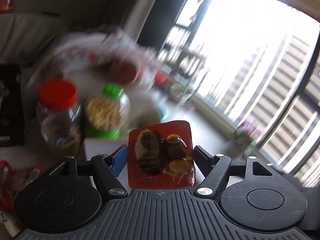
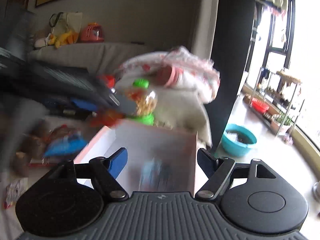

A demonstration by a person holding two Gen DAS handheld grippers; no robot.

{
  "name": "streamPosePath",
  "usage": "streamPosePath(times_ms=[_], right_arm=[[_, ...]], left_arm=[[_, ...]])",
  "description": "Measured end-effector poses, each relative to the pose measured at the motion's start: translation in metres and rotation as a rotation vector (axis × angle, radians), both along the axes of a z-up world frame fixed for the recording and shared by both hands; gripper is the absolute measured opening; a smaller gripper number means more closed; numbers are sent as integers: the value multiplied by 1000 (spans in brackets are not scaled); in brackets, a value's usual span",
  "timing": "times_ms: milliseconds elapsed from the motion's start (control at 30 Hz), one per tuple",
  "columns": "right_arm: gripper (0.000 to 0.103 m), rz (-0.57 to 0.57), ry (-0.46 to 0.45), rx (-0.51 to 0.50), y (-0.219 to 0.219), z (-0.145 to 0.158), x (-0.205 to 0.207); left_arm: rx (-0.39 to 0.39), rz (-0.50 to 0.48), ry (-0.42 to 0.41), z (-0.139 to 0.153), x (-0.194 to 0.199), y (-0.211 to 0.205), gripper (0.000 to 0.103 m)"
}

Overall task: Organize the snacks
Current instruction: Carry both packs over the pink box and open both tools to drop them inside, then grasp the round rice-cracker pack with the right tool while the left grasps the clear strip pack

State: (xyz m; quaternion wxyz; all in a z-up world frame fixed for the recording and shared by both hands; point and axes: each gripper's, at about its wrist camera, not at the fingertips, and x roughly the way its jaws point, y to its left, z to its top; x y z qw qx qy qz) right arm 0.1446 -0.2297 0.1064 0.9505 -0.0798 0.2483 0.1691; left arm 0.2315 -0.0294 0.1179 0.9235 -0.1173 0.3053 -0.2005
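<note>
Two grippers: seen, one per wrist view.
Left gripper (image 1: 160, 156): clamped on the red quail-egg packet (image 1: 161, 154), held upright between its fingers.
Right gripper (image 2: 162, 163): spread apart, nothing gripped.
Box (image 2: 160, 150): seen at 12 o'clock of the right gripper.
Green-lidded jar (image 1: 107, 112): at 11 o'clock of the packet.

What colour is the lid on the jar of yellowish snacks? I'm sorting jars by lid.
Bright green lid, clearest in the left wrist view.

Teal basin (image 2: 239, 139) on floor, just right of dark pillar (image 2: 230, 66). Metal rack (image 2: 280, 100) further right by window. Stuffed toys (image 2: 60, 37) far left of it.
</note>
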Motion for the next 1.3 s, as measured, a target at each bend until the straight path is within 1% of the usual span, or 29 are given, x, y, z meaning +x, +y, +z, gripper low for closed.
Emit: streamPosePath(times_ms=[33, 67, 100, 200, 233, 267, 333, 367, 400, 433, 467, 500, 533, 567, 600, 633, 700, 767, 833, 900, 967, 1100, 1167, 1233, 1300], right_arm=[[77, 4, 13, -16, 1, -7, -4], [77, 2, 16, -38, 2, -12, -8], [77, -2, 15, -65, 3, -17, -13], [78, 6, 17, -119, 13, -28, -20], [78, 13, 22, -127, 18, -30, -20], [78, 18, 28, -129, 22, -32, -20], [78, 22, 43, -130, 34, -34, -20], [78, 21, 52, -132, 38, -36, -22], [78, 18, 60, -136, 42, -37, -24], [78, 14, 67, -142, 47, -38, -26], [78, 17, 74, -146, 50, -39, -27], [78, 24, 81, -149, 53, -40, -30], [78, 31, 84, -153, 55, -40, -34], [78, 36, 84, -157, 56, -41, -38], [78, 39, 82, -161, 57, -41, -41], [78, 41, 83, -163, 57, -41, -44], [80, 43, 91, -159, 59, -42, -49], [80, 47, 107, -144, 62, -44, -51], [80, 65, 130, -121, 68, -46, -50], [80, 92, 157, -95, 80, -50, -49], [80, 125, 184, -73, 94, -52, -47], [81, 226, 225, -49, 134, -56, -51], [81, 278, 235, -48, 158, -57, -53], [81, 339, 244, -43, 184, -57, -54], [80, 363, 240, -34, 205, -56, -52]], left_arm=[[60, 1, 14, -12, 6, -4, 77], [91, -7, 26, -23, 8, -6, 77], [83, -12, 41, -30, 8, -3, 77], [-23, 11, 92, -37, -2, 14, 77], [-37, 11, 102, -36, -4, 18, 77], [-4, -5, 98, -36, -6, 18, 77], [131, -28, 49, -32, -11, 6, 76], [171, -24, 10, -30, -15, 1, 75], [223, 16, -29, -26, -16, -5, 74], [242, 23, -52, -25, -16, -8, 74], [176, -27, -35, -24, -15, -7, 75], [115, -42, -10, -23, -16, -5, 75], [110, -23, -11, -21, -20, -3, 72], [121, -22, -37, -18, -27, -2, 71], [107, -36, -57, -15, -35, 3, 71], [77, -43, -70, -12, -45, 12, 72], [63, -21, -97, -5, -71, 31, 72], [55, 6, -97, -6, -93, 55, 72], [34, 40, -77, -13, -113, 82, 72], [8, 94, -64, -21, -138, 111, 72], [-20, 177, -49, -30, -162, 142, 71], [-64, 417, -14, -50, -191, 196, 71], [-92, 510, -8, -59, -198, 219, 71], [-117, 555, 1, -63, -201, 235, 71], [-132, 565, 12, -68, -198, 245, 71]])
